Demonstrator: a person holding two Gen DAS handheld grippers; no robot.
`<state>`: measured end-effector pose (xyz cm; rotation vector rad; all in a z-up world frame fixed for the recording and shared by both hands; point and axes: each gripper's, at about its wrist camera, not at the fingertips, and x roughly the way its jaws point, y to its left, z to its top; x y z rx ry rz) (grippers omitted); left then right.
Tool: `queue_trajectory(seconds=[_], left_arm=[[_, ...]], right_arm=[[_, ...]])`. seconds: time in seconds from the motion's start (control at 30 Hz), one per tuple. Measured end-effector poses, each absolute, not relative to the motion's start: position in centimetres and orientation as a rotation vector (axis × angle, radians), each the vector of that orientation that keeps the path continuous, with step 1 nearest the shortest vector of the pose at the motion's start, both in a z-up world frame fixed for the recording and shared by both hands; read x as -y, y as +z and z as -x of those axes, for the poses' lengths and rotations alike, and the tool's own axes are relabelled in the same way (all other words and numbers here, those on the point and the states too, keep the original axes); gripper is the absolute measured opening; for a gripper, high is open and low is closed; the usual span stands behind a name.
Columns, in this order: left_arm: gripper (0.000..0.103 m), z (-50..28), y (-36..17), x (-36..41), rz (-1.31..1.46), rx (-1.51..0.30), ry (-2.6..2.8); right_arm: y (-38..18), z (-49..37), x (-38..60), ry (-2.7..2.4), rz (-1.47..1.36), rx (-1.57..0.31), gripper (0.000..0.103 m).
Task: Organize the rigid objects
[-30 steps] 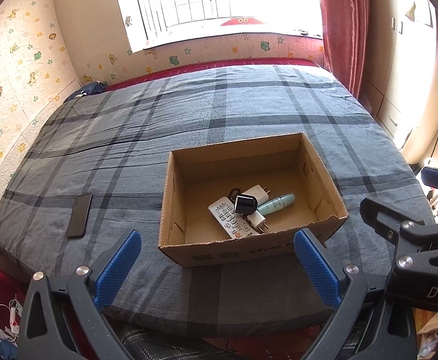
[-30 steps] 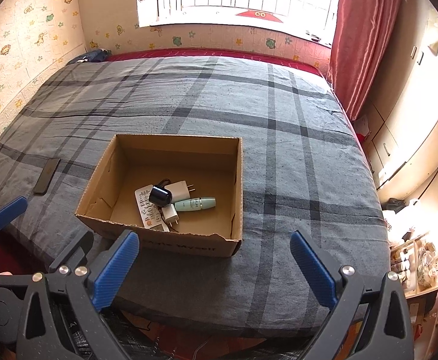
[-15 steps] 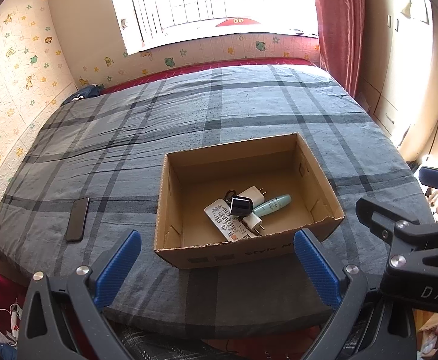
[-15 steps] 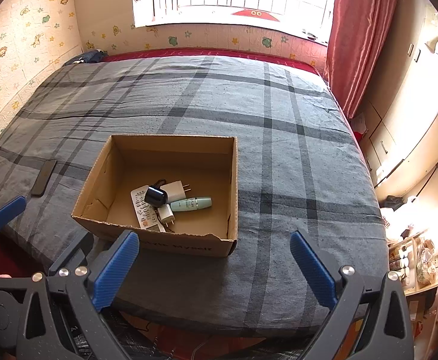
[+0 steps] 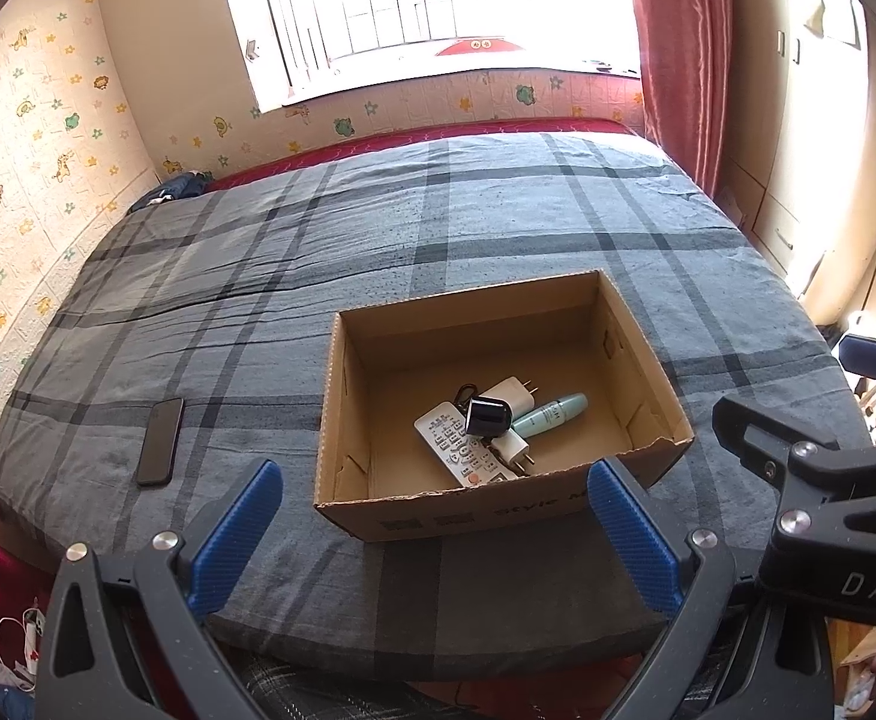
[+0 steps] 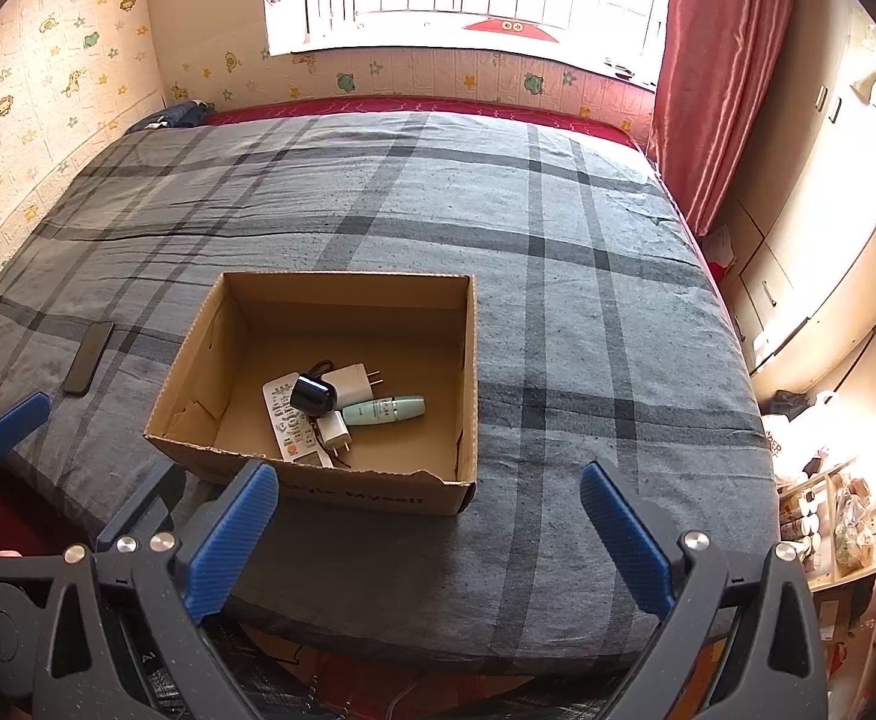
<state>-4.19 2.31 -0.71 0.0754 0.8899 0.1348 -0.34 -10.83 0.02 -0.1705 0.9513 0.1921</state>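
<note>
On the bed, cardboard box holds remote, chargers, tube: collected for tidiness. Phone lies apart, likely next. Left gripper and right gripper hover empty, jaws spread wide.

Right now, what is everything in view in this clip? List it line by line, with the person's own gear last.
cardboard box: 1, brown, open-topped, on the bed near its front edge
remote control: 1, white, in the box
black cap-like object: 1, resting on the remote; I cannot tell what it is
wall chargers: 2, white, in the box
tube: 1, mint green, lying in the box
phone: 1, dark, flat on the bed left of the box
bed cover: 1, grey plaid
curtain: 1, red, by the window
left tongs: 1, black with blue pads, open, empty
right tongs: 1, same, open, empty
</note>
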Motion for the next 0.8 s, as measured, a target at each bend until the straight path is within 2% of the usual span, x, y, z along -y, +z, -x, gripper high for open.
queue_trajectory(seconds=[0.8], left_arm=[[0.103,4.16,-0.55,-2.41,-0.078,-0.885,0.132]], right_arm=[[-0.16,0.45,10.5,0.197,0.172,-0.953,0.103]])
